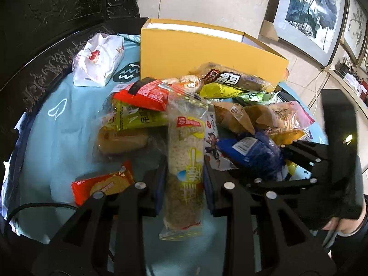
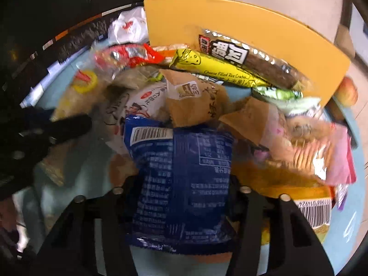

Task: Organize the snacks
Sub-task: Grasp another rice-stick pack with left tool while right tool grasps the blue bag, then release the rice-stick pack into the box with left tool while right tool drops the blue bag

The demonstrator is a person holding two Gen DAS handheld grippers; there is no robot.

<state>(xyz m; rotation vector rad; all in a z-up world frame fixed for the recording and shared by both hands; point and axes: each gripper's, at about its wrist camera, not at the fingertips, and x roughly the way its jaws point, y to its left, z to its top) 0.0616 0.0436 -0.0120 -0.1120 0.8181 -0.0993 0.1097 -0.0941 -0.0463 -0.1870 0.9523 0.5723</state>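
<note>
A heap of snack packets lies on a light blue cloth [image 1: 57, 138] in front of an open yellow box [image 1: 195, 55]. My left gripper [image 1: 185, 184] is shut on a long clear rice-cracker packet [image 1: 185, 151] that stands between its fingers. My right gripper [image 2: 181, 197] is shut on a dark blue packet [image 2: 181, 172]; it also shows in the left wrist view [image 1: 253, 154] at the right with the right gripper [image 1: 271, 172]. The yellow box [image 2: 253, 30] stands behind the heap in the right wrist view.
A white packet [image 1: 99, 59] lies at the back left. A red-orange packet [image 1: 101, 186] lies at the near left. A yellow cheese rice-cracker packet [image 2: 216, 69] and a brown-black packet [image 2: 248, 62] lean against the box. Dark carved furniture [image 1: 46, 23] rims the table.
</note>
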